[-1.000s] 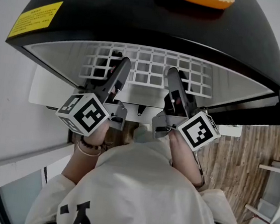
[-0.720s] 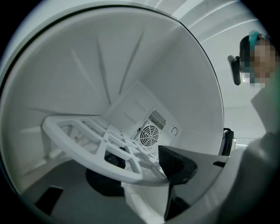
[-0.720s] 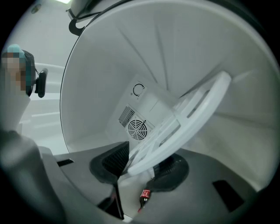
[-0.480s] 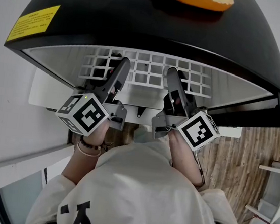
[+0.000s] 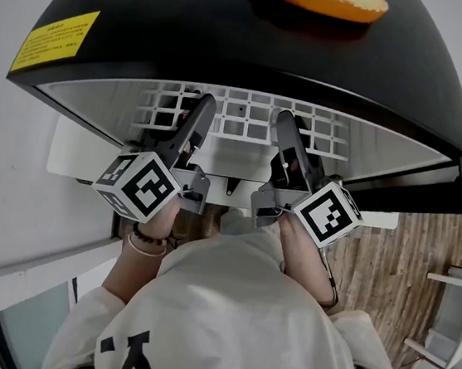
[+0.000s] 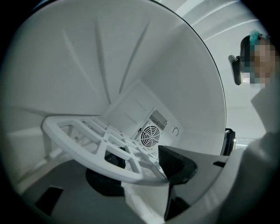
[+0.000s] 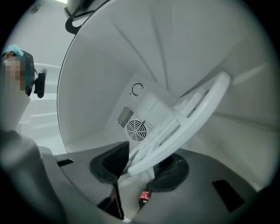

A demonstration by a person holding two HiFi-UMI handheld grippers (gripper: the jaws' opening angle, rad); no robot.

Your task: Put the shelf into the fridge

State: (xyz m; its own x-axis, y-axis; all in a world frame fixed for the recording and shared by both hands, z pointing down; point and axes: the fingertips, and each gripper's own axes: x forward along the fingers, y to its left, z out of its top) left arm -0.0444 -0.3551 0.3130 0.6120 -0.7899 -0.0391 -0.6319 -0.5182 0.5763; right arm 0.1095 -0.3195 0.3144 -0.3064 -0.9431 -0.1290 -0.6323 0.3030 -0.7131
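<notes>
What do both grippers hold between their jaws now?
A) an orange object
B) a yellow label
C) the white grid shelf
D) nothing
C: the rim of the white grid shelf sits clamped between the jaws of the left gripper and the right gripper.

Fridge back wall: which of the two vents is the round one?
The fan grille, a circle of concentric rings. It sits just below the other vent, the rectangular slatted vent, which has straight parallel slots.
</notes>
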